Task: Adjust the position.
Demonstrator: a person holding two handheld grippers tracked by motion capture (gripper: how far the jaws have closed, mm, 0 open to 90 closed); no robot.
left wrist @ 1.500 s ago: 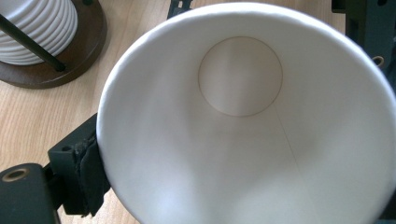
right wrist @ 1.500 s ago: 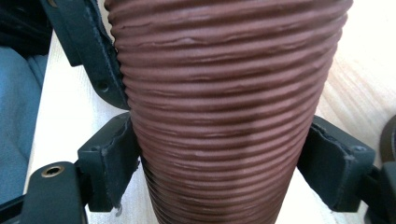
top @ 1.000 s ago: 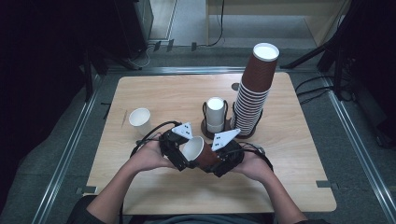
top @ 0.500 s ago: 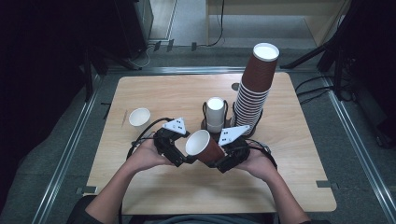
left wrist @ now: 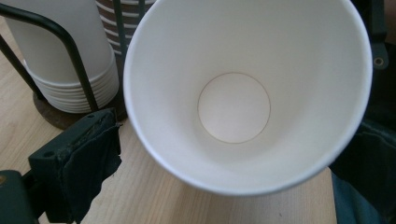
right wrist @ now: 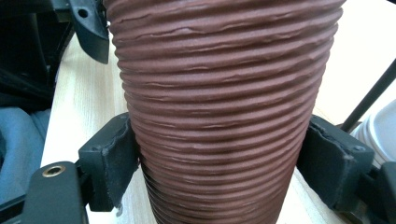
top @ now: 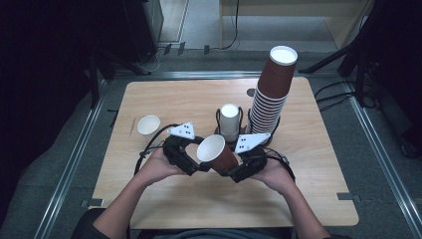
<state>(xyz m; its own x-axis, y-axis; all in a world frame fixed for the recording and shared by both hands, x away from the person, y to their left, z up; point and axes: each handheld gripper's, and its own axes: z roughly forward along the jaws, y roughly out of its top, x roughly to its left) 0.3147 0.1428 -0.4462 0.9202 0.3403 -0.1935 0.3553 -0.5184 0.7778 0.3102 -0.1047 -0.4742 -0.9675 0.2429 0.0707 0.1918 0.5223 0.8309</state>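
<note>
A brown ribbed paper cup (top: 219,154) with a white inside is held tilted above the table's front middle, its mouth turned up and to the left. My right gripper (top: 233,174) is shut on the cup's body (right wrist: 219,116), one pad (right wrist: 112,163) on each side. My left gripper (top: 195,165) stands open at the cup's mouth (left wrist: 233,107). Its one visible pad (left wrist: 88,154) sits beside the rim; the other jaw is hidden behind the cup.
A tall stack of brown cups (top: 271,99) stands right of centre, close behind my right gripper. A stack of white cups (top: 230,119) sits in a black wire holder beside it. One small white cup (top: 148,124) stands alone on the wooden table (top: 174,99).
Both hands rose a little and the brown cup tipped, so its mouth now faces more upward. The left gripper shifted slightly left of the rim.
</note>
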